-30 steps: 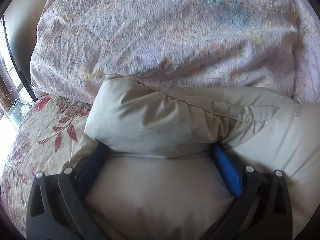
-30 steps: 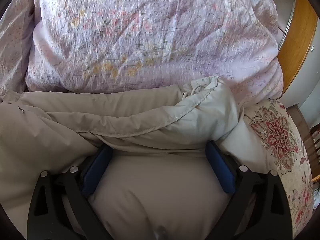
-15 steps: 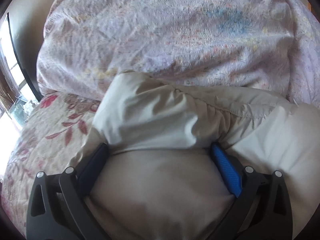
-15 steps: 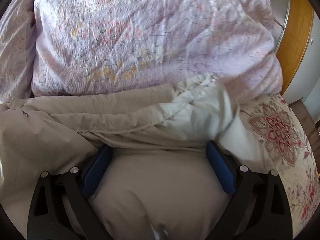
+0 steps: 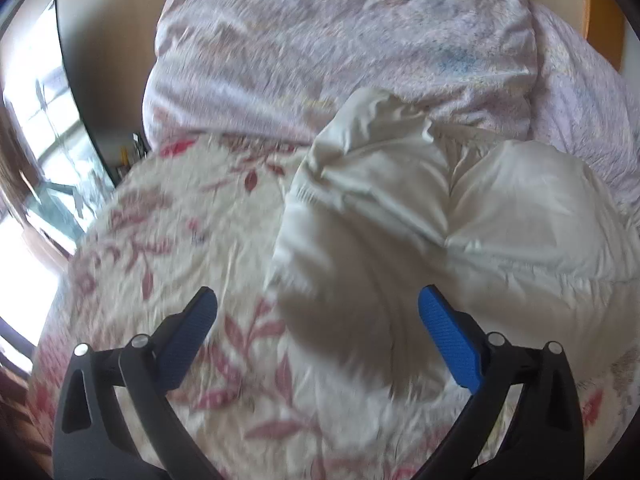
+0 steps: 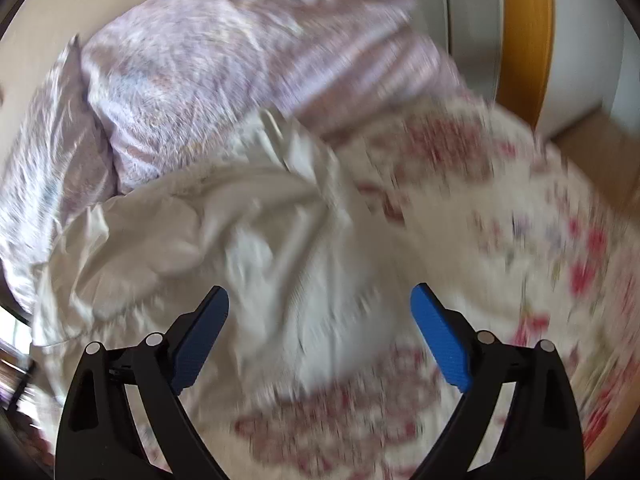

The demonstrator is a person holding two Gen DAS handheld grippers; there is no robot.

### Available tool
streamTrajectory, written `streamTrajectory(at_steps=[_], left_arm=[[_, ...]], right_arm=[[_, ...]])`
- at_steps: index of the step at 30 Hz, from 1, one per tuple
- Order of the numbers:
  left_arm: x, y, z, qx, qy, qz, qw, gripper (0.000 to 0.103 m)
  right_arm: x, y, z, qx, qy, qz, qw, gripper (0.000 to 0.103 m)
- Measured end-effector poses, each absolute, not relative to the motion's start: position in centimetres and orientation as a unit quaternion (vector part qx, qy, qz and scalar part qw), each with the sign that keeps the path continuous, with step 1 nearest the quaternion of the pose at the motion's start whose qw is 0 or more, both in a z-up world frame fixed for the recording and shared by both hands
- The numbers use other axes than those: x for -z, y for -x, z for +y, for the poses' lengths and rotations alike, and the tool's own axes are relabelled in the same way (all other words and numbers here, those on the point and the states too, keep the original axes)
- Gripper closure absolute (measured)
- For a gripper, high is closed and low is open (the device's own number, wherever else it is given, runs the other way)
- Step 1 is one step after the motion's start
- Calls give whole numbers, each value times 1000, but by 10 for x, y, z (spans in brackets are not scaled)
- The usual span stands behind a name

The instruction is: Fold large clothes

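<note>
Left wrist view
Left gripper (image 5: 316,312): raised over the floral bedspread (image 5: 168,240), jaws spread wide, holding nothing.
Garment: one cream padded garment (image 5: 420,220) bunched ahead and right of the jaws, against the lilac duvet (image 5: 340,48).

Right wrist view
Right gripper (image 6: 320,308): jaws wide apart, empty.
Garment (image 6: 224,232): ahead and left; blurred, apparently clear of both blue pads (image 6: 438,336).

Lilac duvet (image 5: 340,52) behind cream garment (image 5: 400,220)
</note>
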State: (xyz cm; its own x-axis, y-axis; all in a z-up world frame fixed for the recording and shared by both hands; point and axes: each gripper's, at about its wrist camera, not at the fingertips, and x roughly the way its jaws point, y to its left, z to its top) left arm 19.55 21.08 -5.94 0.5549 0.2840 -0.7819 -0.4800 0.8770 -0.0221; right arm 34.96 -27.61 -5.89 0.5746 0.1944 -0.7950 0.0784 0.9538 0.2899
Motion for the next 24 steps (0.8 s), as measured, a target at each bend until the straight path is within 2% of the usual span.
streamTrajectory(at_steps=[8, 16, 20, 24], left_arm=[[80, -161, 230, -181, 255, 433, 845, 20], [89, -185, 218, -170, 272, 440, 839, 33], [92, -198, 215, -177, 269, 437, 840, 34], [97, -206, 214, -182, 278, 427, 841, 38]], right_arm=[[102, -346, -308, -106, -334, 503, 790, 25], [117, -357, -294, -102, -346, 502, 786, 37], [119, -363, -293, -100, -351, 497, 787, 43], [123, -362, -297, -101, -361, 490, 787, 55]])
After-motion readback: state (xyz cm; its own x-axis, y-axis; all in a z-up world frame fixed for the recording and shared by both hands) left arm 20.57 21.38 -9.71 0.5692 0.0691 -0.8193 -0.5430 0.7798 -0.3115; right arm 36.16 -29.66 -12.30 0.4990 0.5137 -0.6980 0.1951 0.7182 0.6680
